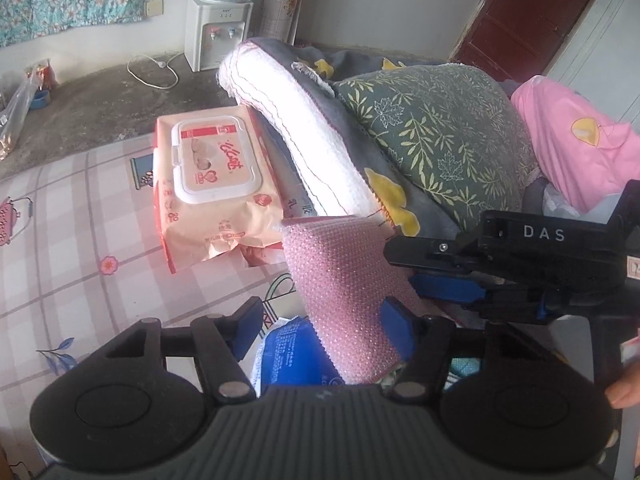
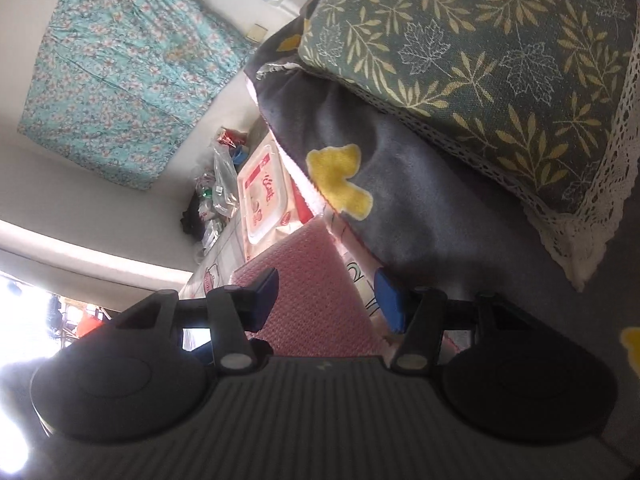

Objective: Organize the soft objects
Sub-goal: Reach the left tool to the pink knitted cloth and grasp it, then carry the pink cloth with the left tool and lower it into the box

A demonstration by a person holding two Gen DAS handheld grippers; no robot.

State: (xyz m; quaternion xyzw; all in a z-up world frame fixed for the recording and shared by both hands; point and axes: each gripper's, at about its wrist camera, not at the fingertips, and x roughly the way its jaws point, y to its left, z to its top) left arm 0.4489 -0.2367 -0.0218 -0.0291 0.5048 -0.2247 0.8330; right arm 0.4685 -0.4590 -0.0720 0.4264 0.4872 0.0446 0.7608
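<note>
Plaid floral worktop (image 1: 72, 216) under wipes pack (image 1: 212, 184), concrete floor (image 1: 100, 92) and white wall (image 1: 360, 4) behind; both claws, left (image 1: 326, 330) and right (image 2: 328, 300), spread astride pink textured cloth (image 1: 344, 280), grip unclear

The pillow (image 1: 436, 132) is dark green with pale yellow leaf sprigs and a white lace edge, the blanket (image 2: 404, 208) below it grey with yellow shapes, the pink mat (image 1: 344, 288) dotted all over, the wipes pack (image 1: 208, 192) at 10 o'clock peach and red, and the tablecloth (image 1: 72, 240) pink-checked.
</note>
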